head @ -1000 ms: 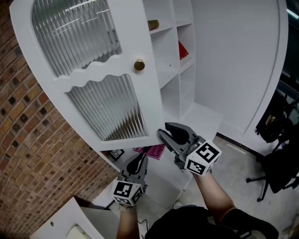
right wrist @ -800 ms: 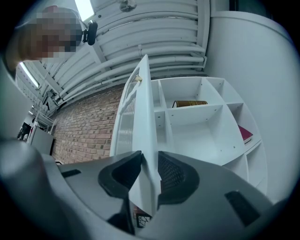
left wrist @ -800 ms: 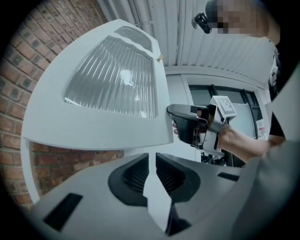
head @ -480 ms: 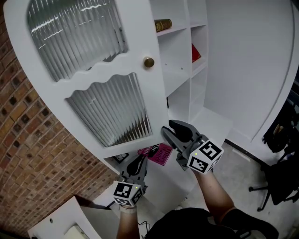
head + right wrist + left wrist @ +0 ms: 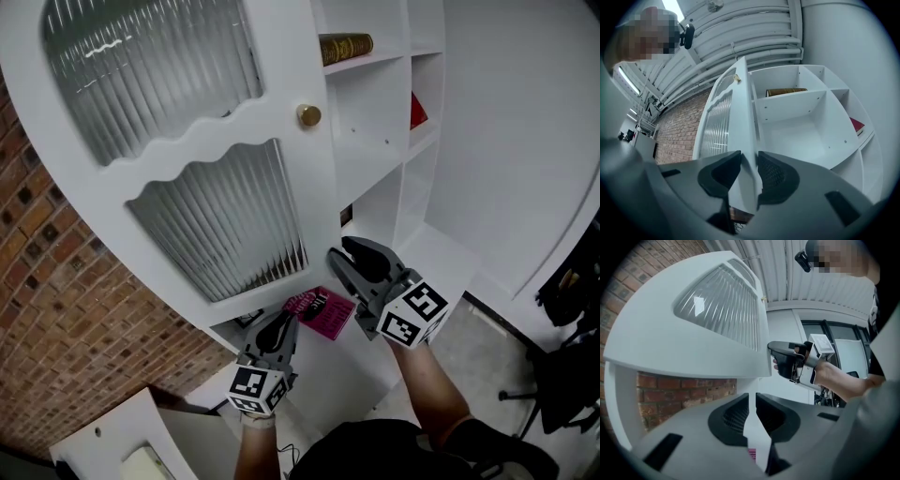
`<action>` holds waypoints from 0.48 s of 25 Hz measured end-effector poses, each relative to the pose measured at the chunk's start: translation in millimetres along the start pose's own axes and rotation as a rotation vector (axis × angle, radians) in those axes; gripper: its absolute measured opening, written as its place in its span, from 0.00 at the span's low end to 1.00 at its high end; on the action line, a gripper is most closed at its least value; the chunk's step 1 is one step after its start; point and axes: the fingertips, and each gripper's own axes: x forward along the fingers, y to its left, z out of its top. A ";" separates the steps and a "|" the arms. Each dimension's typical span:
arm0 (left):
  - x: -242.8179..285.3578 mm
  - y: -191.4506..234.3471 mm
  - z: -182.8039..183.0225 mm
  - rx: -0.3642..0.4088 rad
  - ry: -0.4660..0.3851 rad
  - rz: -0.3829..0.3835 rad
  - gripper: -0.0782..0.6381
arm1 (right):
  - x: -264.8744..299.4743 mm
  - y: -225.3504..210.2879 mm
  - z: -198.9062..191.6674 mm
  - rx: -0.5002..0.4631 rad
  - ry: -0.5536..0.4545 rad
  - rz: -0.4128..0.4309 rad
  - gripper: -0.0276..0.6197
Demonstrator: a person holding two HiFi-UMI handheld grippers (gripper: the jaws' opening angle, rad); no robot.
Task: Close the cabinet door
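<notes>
The white cabinet door (image 5: 187,169) with two ribbed glass panes and a brass knob (image 5: 308,115) stands swung out from the open shelves. My right gripper (image 5: 345,258) is at the door's lower free corner. In the right gripper view the door's edge (image 5: 740,122) runs between the jaws of my right gripper (image 5: 749,161), which are shut on it. My left gripper (image 5: 277,323) hangs lower and to the left, under the door's bottom edge, shut and holding nothing. The left gripper view shows the door's underside (image 5: 693,348) above my left gripper (image 5: 752,401) and the right gripper (image 5: 780,357) at the corner.
A brown book (image 5: 345,46) lies on an upper shelf, a red book (image 5: 418,111) leans on a lower one, and a pink book (image 5: 320,310) lies on the bottom board. A brick wall (image 5: 66,319) is behind the door. An office chair (image 5: 567,375) stands at the right.
The door's free edge and the right gripper holding it have shifted to the right in the view. The left gripper has stayed where it was.
</notes>
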 end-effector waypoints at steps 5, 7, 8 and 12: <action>5.4 9.2 -7.7 -0.005 0.011 0.033 0.17 | 12.5 -10.2 -3.3 0.018 -0.012 0.024 0.22; 6.0 12.9 -9.5 -0.005 0.012 0.045 0.17 | 17.0 -12.5 -4.4 0.021 -0.013 0.032 0.22; 6.4 14.9 -10.2 -0.005 0.011 0.051 0.17 | 19.6 -13.7 -4.9 0.022 -0.012 0.035 0.22; 8.9 21.7 -12.6 -0.006 0.011 0.073 0.17 | 29.9 -18.8 -7.6 0.024 -0.010 0.047 0.22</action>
